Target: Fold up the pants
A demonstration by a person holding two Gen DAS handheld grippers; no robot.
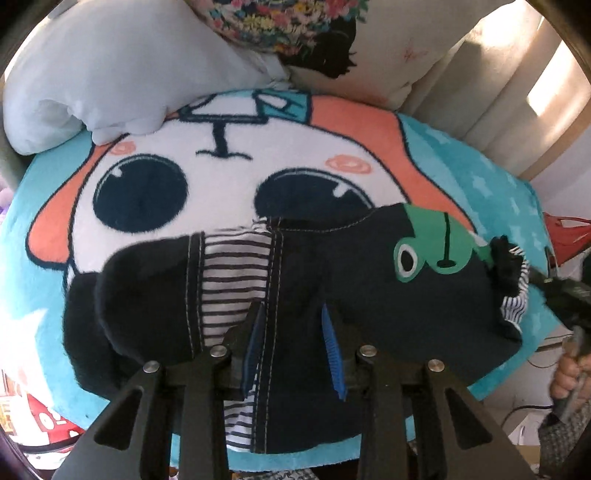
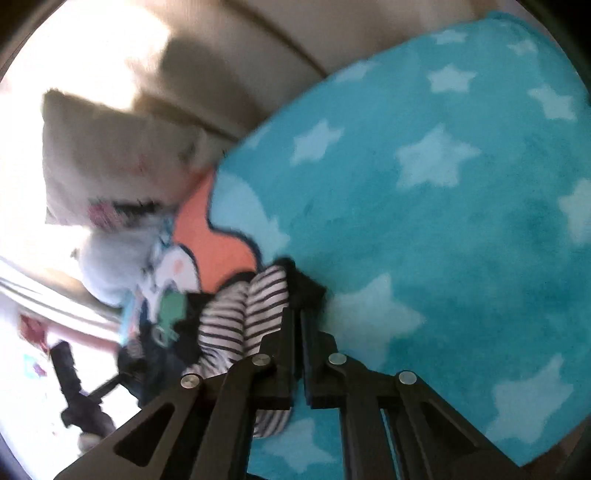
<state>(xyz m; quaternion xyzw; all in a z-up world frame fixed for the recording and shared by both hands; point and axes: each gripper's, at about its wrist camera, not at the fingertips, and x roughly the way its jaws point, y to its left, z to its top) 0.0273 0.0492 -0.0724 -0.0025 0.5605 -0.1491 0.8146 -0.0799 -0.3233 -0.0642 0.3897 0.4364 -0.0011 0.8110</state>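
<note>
Small dark navy pants [image 1: 332, 258] with a striped lining and a green frog patch [image 1: 432, 243] lie bunched on a teal cartoon-face blanket [image 1: 221, 155]. My left gripper [image 1: 293, 325] hovers over their near middle. Its blue pads [image 1: 334, 339] stand apart, with a stitched seam running under the gap. At the right edge my right gripper [image 1: 535, 280] pinches the pants' end. In the right wrist view that gripper [image 2: 297, 314] is shut on dark fabric beside the striped lining [image 2: 258, 302], low over the starred blanket [image 2: 443, 221].
A white pillow [image 1: 110, 74] and a floral cushion [image 1: 288, 26] lie against the blanket's far edge. A person's hand [image 1: 569, 373] holds the right gripper's handle. A red object [image 1: 565, 229] sits past the blanket's right edge, and clutter lies below the near edge.
</note>
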